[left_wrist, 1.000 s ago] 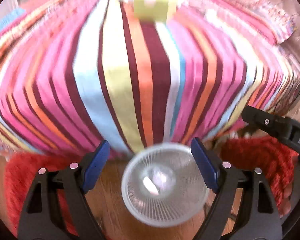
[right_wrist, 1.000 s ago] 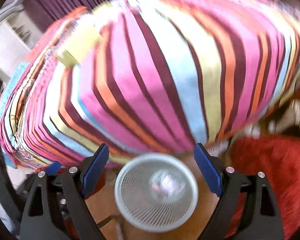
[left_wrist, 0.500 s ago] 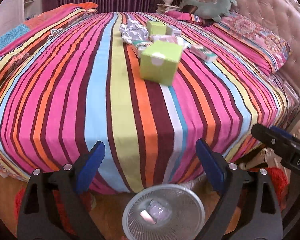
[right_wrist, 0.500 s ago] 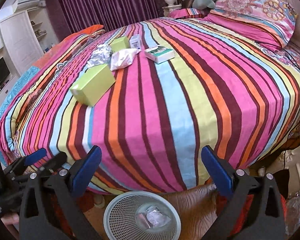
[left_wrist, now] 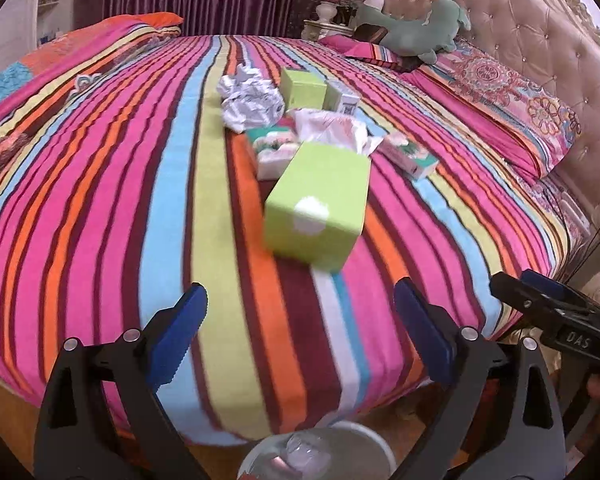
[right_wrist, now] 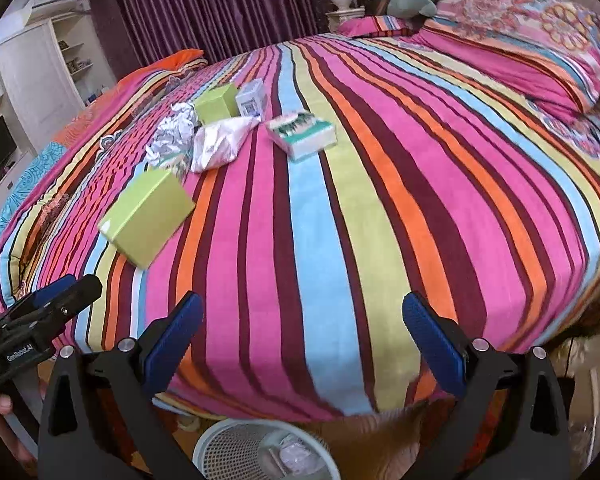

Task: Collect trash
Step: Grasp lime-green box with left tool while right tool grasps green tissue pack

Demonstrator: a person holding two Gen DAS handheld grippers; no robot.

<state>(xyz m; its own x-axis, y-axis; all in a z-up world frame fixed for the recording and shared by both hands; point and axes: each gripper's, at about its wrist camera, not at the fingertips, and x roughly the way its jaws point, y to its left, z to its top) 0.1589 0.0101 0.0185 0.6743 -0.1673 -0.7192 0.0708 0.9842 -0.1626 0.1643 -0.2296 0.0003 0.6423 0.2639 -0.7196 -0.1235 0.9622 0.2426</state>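
Observation:
Trash lies in a cluster on the striped bed: a large lime-green box (left_wrist: 320,208) (right_wrist: 146,216), crumpled paper (left_wrist: 250,98) (right_wrist: 172,136), a white plastic bag (left_wrist: 332,128) (right_wrist: 220,140), a green-printed tissue pack (right_wrist: 304,134) (left_wrist: 408,156), and a small green box (left_wrist: 302,88) beside a small white box (left_wrist: 344,98). A white mesh bin (right_wrist: 220,440) (left_wrist: 364,436) with clear wrappers inside stands on the floor below both grippers. My left gripper (left_wrist: 300,292) hangs over the bed's near edge, its jaws opening with nothing between them. My right gripper (right_wrist: 302,300) is open and empty.
The striped bedcover (right_wrist: 380,200) fills both views. A patterned pillow (right_wrist: 520,60), a green plush toy (left_wrist: 420,36) and a tufted headboard (left_wrist: 520,40) are at the far right. A white cupboard (right_wrist: 32,80) and purple curtains stand behind the bed.
Both grippers rose from right above the bin and tilted up toward the bed top. The bin slid to the bottom edge of each view. Both pairs of jaws spread wider.

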